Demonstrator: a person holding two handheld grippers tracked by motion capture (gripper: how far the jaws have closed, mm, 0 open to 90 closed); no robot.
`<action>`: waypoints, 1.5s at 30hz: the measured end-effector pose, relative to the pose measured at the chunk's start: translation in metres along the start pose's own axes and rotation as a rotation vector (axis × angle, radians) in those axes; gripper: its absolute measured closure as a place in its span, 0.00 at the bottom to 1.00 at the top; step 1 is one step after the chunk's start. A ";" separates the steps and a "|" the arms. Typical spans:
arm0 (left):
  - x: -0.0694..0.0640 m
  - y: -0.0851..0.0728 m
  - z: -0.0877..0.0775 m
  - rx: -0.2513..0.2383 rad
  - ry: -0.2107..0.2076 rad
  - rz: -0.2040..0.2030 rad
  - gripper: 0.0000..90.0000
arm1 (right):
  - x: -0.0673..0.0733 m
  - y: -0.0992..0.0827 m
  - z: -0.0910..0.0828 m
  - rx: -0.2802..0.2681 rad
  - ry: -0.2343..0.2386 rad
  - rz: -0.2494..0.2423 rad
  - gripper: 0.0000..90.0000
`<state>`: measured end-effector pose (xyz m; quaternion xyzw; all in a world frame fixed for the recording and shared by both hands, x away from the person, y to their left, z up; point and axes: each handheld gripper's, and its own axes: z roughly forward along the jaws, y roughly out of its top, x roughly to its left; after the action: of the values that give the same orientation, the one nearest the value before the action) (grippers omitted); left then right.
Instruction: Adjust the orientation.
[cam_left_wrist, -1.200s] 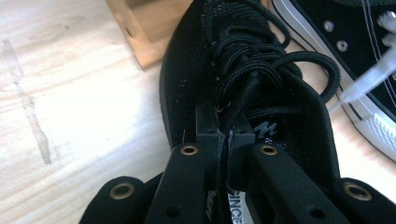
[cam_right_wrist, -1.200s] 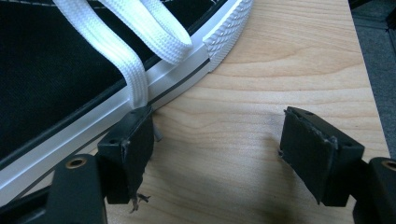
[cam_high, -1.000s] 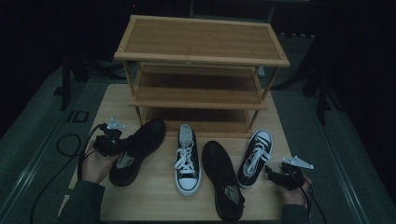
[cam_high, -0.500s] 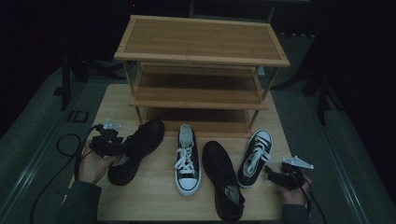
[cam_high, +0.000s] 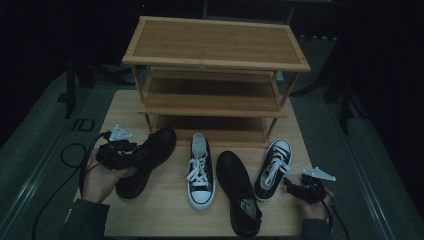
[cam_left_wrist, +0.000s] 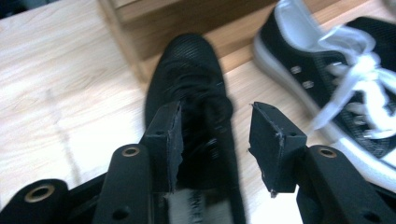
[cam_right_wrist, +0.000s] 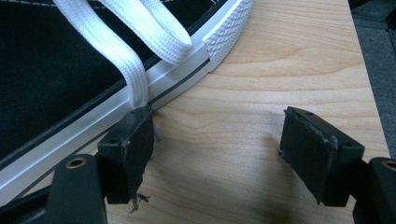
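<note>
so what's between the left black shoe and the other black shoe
One black-and-white sneaker lies between the left black shoe and the other black shoe, seen in the high view.

Black tongs (cam_high: 131, 154), brass screw holes, frayed pads (cam_left_wrist: 275, 140), grey triangular plates, trailing cables.

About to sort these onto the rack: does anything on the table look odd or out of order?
Yes, the pairs are split: black shoe, sneaker, black shoe, sneaker alternate across the table. The far-left black shoe lies angled. The left hand-held gripper pad edges look frayed.
</note>
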<state>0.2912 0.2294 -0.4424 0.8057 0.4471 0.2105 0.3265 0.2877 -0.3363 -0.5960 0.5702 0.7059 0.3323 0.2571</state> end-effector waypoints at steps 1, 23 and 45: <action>-0.003 0.001 0.000 -0.002 -0.002 0.001 0.62 | 0.000 0.000 0.000 0.000 0.000 0.000 0.28; -0.084 0.002 0.059 0.082 -0.076 0.152 0.87 | 0.000 0.000 0.000 0.000 0.001 0.000 0.28; -0.086 0.006 0.139 0.175 -0.045 0.186 1.00 | 0.000 0.000 0.000 0.000 0.002 -0.001 0.28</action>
<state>0.3386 0.1063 -0.5390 0.8735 0.3798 0.1818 0.2441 0.2878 -0.3363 -0.5961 0.5696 0.7065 0.3327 0.2565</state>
